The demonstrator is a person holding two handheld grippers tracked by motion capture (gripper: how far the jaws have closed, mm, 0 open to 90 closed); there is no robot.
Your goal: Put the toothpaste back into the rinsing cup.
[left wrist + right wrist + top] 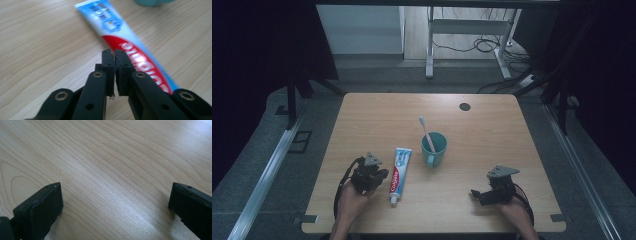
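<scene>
A blue, white and red toothpaste tube [400, 169] lies flat on the wooden table [492, 140], cap toward the front edge. Just left of it is my left gripper [383, 175], held in a hand. In the left gripper view its jaws [114, 53] are shut together with nothing between them, and the tube [117, 30] lies beyond and to the right of the tips. A teal cup [434, 147] right of the tube holds a pink toothbrush [426, 131]. My right gripper [474, 194] rests near the front right, open [115, 192] over bare wood.
A round black grommet [464, 106] sits in the table's far right part. The cup's rim [152, 2] shows at the top of the left gripper view. Beyond the table are a white desk frame [430, 45] and floor cables [484, 45].
</scene>
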